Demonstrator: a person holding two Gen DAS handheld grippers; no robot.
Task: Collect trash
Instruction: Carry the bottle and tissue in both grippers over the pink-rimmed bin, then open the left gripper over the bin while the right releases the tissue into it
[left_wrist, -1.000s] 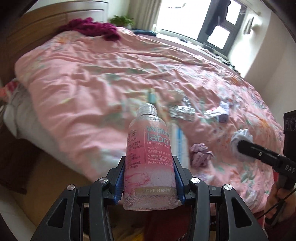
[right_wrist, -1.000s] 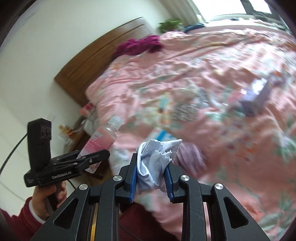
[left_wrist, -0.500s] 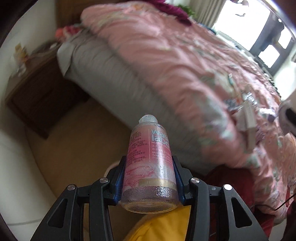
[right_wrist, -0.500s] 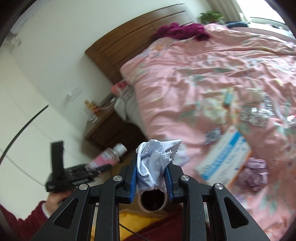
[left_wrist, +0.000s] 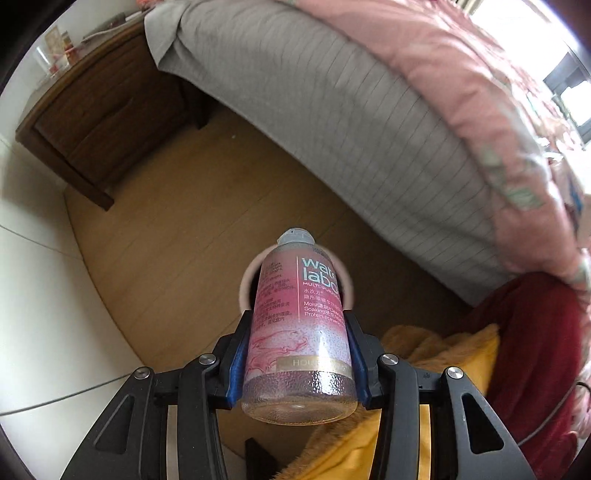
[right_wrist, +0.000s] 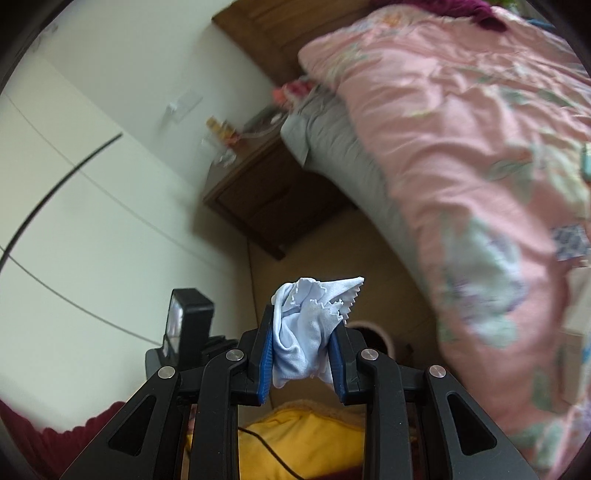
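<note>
The left gripper (left_wrist: 297, 354) clamps a bottle (left_wrist: 297, 332) low on its slick, rigid body. The right gripper (right_wrist: 301, 354) pinches a soft, light cloth (right_wrist: 308, 332).

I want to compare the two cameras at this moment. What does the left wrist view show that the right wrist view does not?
Only the left wrist view shows the left gripper, its fingers shut on the pink bottle, which points at the round bin on the floor.

Only the right wrist view shows the right gripper shut on a crumpled pale blue cloth, the white wall and the headboard.

Both show the wooden nightstand, the grey mattress side, the pink quilt and the bin, partly hidden in each view.
</note>
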